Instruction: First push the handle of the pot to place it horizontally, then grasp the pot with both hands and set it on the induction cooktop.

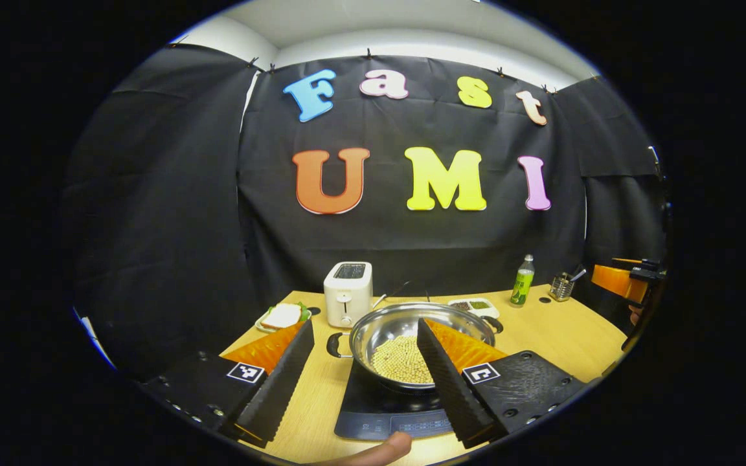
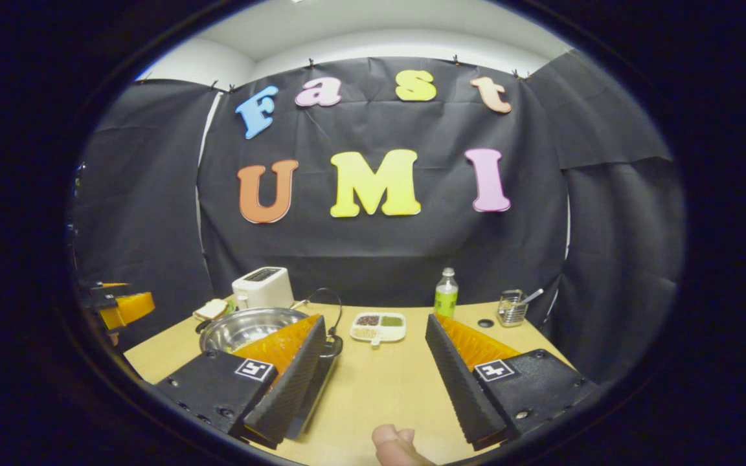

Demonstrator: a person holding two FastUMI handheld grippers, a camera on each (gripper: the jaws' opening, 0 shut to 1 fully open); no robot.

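On a wooden desk (image 1: 561, 336), a toaster (image 1: 348, 293) stands at the left with a sandwich plate (image 1: 282, 316) beside it. Right of the toaster, a steel pot (image 1: 405, 336) holding pale beans already rests on the dark induction cooktop (image 1: 379, 414), its two small side handles lying level to left and right.

The left hand-held gripper (image 1: 363, 375) hovers in front of the pot with its fingers wide apart, gripping nothing. In the right gripper view, the right hand-held gripper (image 2: 376, 369) hangs over bare desk just right of the pot (image 2: 250, 327), fingers likewise spread and empty. Farther right stand a sectioned dish (image 2: 378, 327), a green bottle (image 2: 445, 294) and a utensil holder (image 2: 510, 309).

The placing step looks finished; what likely remains is drawing both grippers clear without knocking the handles.
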